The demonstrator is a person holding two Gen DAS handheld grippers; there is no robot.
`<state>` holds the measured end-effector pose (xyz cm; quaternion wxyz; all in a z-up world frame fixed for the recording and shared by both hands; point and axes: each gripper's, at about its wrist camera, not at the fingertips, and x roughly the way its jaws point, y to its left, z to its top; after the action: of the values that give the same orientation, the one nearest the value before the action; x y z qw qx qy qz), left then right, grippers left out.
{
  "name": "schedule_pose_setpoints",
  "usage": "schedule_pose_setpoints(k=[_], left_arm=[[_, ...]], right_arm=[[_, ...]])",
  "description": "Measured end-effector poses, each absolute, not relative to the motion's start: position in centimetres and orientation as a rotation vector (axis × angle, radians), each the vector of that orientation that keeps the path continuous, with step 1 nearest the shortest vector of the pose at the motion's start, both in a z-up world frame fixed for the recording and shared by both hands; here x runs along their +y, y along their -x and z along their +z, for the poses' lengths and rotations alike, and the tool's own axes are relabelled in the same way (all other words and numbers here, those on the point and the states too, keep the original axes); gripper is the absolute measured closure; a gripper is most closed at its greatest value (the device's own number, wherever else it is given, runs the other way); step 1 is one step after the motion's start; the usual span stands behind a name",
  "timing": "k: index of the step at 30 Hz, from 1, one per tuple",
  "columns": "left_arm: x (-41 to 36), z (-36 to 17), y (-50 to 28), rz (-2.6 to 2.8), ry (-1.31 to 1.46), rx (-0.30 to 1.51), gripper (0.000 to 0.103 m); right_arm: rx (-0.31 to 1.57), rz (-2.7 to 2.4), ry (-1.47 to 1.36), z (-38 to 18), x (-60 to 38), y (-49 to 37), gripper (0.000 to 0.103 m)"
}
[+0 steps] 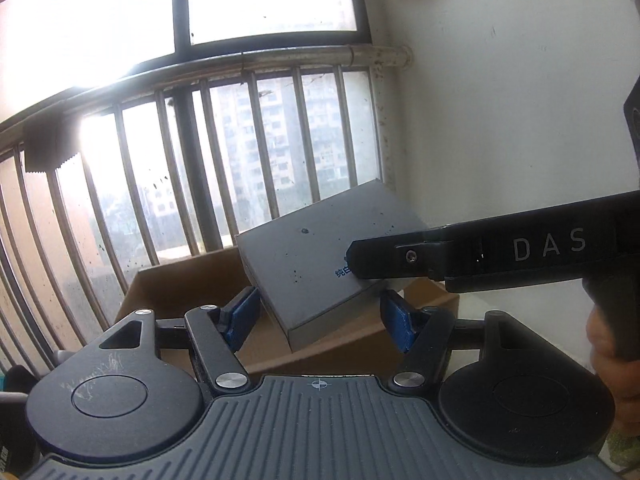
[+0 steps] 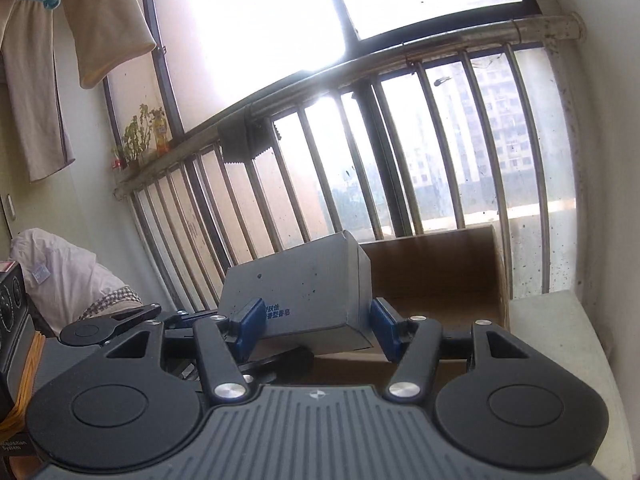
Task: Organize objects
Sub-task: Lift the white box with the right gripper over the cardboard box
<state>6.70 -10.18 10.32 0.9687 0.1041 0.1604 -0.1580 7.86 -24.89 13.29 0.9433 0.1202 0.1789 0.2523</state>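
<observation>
One small grey box (image 2: 304,296) of matt cardboard, rectangular, speckled with dark spots and printed with a few blue characters, is held tilted in the air above an open brown cardboard carton (image 2: 436,272) with plain, smooth walls. Two grippers hold it together: the right gripper (image 2: 318,330) pinches it between its two blue pads (image 2: 253,322), one pressed to each side, and the left gripper (image 1: 320,322) has its own two blue pads (image 1: 240,320) closed against the box's lower end (the contact on the right-hand pad is partly hidden by the box's corner). In the left wrist view the right gripper's black finger (image 1: 400,258) crosses in front of the box and covers part of the blue print, with a person's hand (image 1: 608,364) on its handle at the frame's edge. Behind everything stands a railing (image 1: 224,160) of thin vertical metal bars under one rounded top rail, before a grimy window (image 2: 256,24). To the left hang pale cloths (image 2: 112,20), and a white plastic bag (image 2: 64,276) lies crumpled below.
</observation>
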Motion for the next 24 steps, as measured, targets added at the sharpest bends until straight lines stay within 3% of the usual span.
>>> schedule_pose_setpoints(k=[10, 24], left_arm=[[-9.7, 10.5, -16.0, -0.322, -0.154, 0.537, 0.037], [-10.8, 4.4, -30.8, -0.356, 0.079, 1.002, 0.037]], right_arm=[[0.542, 0.516, -0.163, 13.7, -23.7, -18.9, 0.041], [0.985, 0.442, -0.070, 7.6, -23.0, -34.1, 0.041]])
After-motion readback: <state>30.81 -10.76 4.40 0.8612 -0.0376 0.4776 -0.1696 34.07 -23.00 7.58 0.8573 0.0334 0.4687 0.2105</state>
